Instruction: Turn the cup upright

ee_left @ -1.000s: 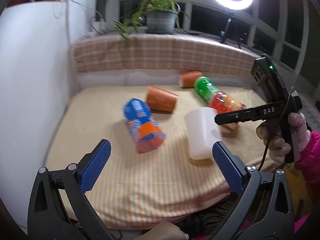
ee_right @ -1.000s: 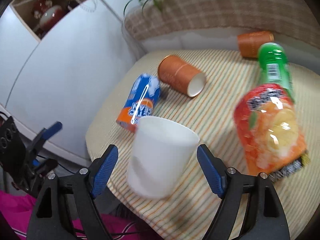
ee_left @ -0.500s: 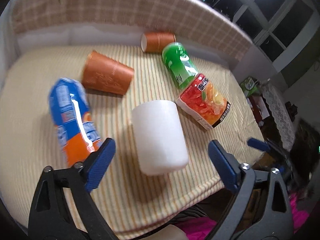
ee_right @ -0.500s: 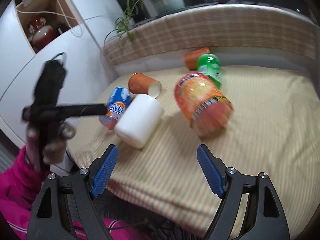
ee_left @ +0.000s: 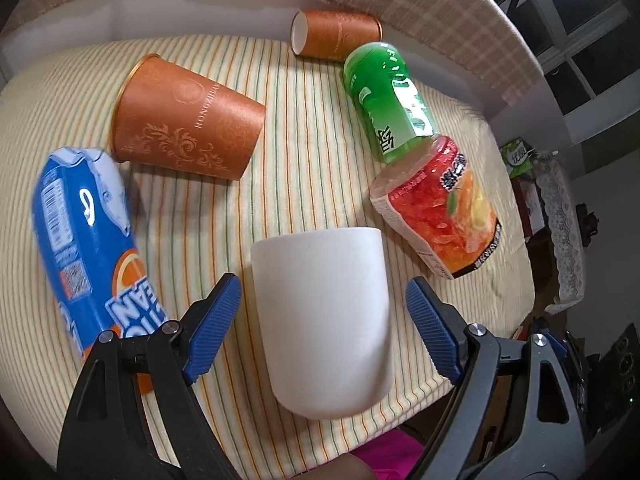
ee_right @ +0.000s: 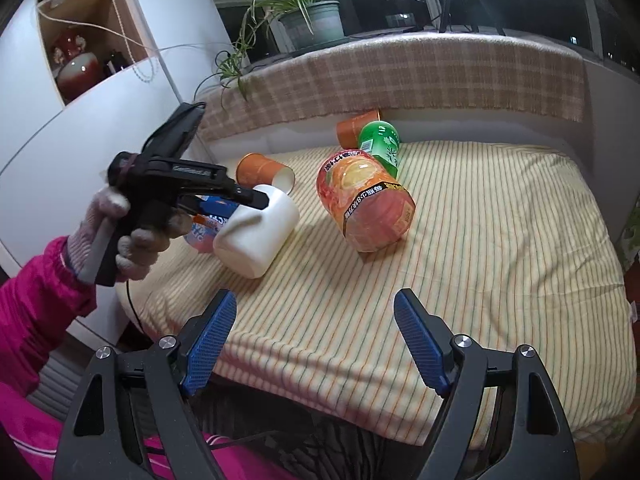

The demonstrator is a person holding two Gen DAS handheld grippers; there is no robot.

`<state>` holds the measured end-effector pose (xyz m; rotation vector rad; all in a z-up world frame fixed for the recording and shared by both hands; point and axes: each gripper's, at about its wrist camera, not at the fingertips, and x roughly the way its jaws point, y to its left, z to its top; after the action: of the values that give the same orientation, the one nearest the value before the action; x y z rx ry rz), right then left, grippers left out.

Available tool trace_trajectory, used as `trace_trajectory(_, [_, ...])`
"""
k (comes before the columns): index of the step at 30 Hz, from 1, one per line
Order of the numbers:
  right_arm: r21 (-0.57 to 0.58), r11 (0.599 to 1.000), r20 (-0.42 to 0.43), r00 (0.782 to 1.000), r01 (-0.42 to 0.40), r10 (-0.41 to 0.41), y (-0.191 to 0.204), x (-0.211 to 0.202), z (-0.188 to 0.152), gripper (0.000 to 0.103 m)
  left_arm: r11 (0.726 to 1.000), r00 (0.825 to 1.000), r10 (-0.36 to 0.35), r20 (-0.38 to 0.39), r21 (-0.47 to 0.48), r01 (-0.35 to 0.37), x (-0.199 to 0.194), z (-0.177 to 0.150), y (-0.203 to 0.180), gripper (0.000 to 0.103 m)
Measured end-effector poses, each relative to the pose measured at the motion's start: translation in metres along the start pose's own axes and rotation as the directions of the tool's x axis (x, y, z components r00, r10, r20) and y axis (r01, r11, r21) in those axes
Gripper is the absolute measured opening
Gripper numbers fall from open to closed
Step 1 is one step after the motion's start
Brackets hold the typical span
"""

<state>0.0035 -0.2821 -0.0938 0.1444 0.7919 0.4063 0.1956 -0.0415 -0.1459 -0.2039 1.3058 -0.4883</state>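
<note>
Straddling white cup point(ee_left: 322, 316), left fingers point(ee_left: 214, 322) spread

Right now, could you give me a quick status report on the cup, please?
Left gripper open, straddling white cup, not gripping. Right gripper open, holding nothing. Cup on its side. Blue can lies close beside it.

Black tongs point(ee_left: 322, 320), ribbed blue pads point(ee_left: 212, 320), pink sleeve point(ee_right: 38, 292)

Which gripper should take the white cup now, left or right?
Left. The left gripper is open with the lying white cup between its fingers. The right gripper is open too, but back at the table edge with nothing between its fingers.
</note>
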Motion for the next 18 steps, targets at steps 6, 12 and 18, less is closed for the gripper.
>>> trace_trajectory(6, [0.000, 1.000, 0.005, 1.000, 0.016, -0.016, -0.002, -0.003, -0.002, 0.081, 1.000, 1.000, 0.004, -0.029, 0.019, -0.003, 0.009, 0.001, -0.005, 0.077])
trace_trajectory(12, [0.014, 0.999, 0.017, 0.999, 0.035, -0.035, -0.006, -0.004, -0.001, 0.081, 1.000, 1.000, 0.001, -0.019, 0.030, -0.001, 0.008, 0.000, -0.005, 0.076])
trace_trajectory(18, [-0.009, 0.999, 0.017, 0.999, 0.052, -0.052, -0.004, -0.001, 0.000, 0.081, 0.997, 0.999, 0.024, 0.046, 0.066, -0.027, -0.007, -0.011, -0.015, 0.076])
